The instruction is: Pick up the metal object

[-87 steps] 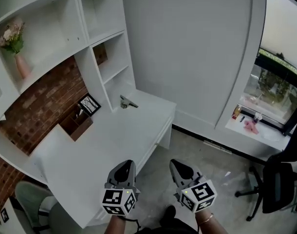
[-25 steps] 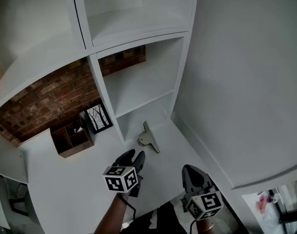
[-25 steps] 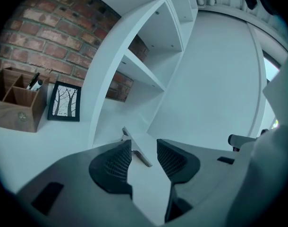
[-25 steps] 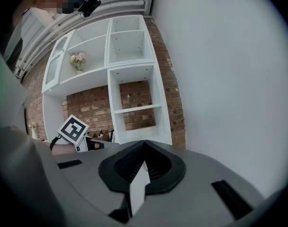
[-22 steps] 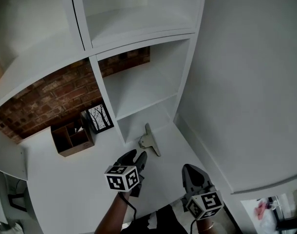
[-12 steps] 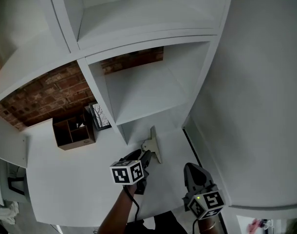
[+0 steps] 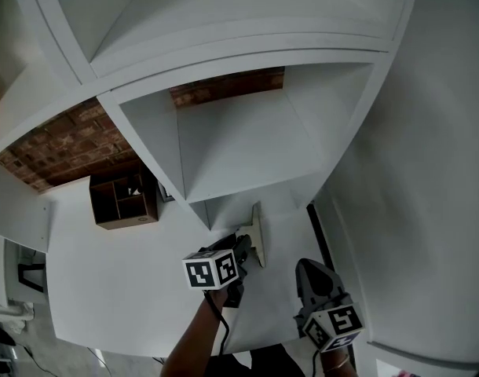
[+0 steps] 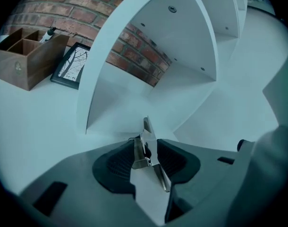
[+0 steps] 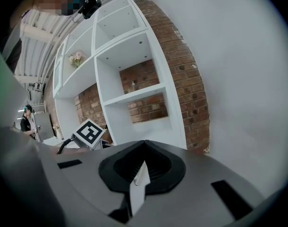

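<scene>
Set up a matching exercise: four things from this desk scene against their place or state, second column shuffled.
Things:
1. metal object
2. wooden organiser
3. picture frame
4. right gripper

Place or state:
A. propped beside the shelf's side panel
B. shut, empty
C. between the left gripper's open jaws
D. brown, by the brick wall

Pairs: 1-C, 2-D, 3-A, 4-B.

The left gripper's jaws have just been opening.

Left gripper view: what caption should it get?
Left gripper, jaws just opening wide, straddles the metal object on the white desk.
</scene>
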`<state>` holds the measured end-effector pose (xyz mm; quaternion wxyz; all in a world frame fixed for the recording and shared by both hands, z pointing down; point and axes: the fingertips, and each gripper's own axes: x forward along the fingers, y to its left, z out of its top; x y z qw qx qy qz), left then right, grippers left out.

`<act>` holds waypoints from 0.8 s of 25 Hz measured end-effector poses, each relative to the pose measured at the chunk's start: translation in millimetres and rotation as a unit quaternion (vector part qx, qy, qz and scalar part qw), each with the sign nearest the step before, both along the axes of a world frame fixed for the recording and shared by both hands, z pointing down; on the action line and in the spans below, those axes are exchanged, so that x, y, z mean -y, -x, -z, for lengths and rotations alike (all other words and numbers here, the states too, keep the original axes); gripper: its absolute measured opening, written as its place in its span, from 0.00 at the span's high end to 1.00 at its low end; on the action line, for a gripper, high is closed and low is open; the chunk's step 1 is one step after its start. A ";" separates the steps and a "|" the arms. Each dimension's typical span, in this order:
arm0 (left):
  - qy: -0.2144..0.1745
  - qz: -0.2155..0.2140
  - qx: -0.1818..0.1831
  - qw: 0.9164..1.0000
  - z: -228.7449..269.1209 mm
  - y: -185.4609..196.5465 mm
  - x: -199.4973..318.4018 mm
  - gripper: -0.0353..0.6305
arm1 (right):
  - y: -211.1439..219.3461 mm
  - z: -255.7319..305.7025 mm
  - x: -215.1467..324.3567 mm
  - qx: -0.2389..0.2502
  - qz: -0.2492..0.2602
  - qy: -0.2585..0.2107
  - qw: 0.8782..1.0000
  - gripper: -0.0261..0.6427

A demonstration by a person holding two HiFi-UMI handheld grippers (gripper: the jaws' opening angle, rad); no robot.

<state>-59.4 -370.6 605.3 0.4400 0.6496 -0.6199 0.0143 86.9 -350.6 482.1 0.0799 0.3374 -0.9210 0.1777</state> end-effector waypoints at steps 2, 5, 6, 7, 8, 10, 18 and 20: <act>0.006 0.005 -0.003 1.000 -2.7 -0.5 1.9 0.73 | 1.2 -3.7 3.8 -0.002 0.004 0.005 1.000 0.95; 0.010 0.007 -0.009 1.000 -5.1 -3.6 4.2 0.76 | -0.1 -9.8 7.4 -0.014 0.010 0.011 1.000 0.95; 0.008 0.008 -0.014 1.000 -4.6 -5.4 5.1 0.78 | -0.5 -10.6 8.4 -0.016 0.012 0.012 1.000 0.95; 0.006 0.008 -0.018 1.000 -3.6 -7.1 6.2 0.82 | -1.0 -11.0 9.5 -0.016 0.012 0.013 1.000 0.95; 0.004 0.009 -0.022 1.000 -2.6 -8.5 7.2 0.83 | -1.6 -11.3 10.6 -0.013 0.012 0.014 1.000 0.95; 0.000 0.011 -0.029 1.000 -0.7 -10.5 9.2 0.85 | -2.8 -11.5 12.1 -0.012 0.012 0.015 1.000 0.95; -0.017 0.010 -0.059 0.998 8.6 -22.1 18.8 0.92 | -8.6 -8.0 17.2 -0.013 0.010 0.009 1.000 0.95; -0.018 0.005 -0.060 0.998 11.2 -25.0 18.9 0.93 | -9.1 -5.0 15.7 -0.010 0.010 0.008 1.000 0.95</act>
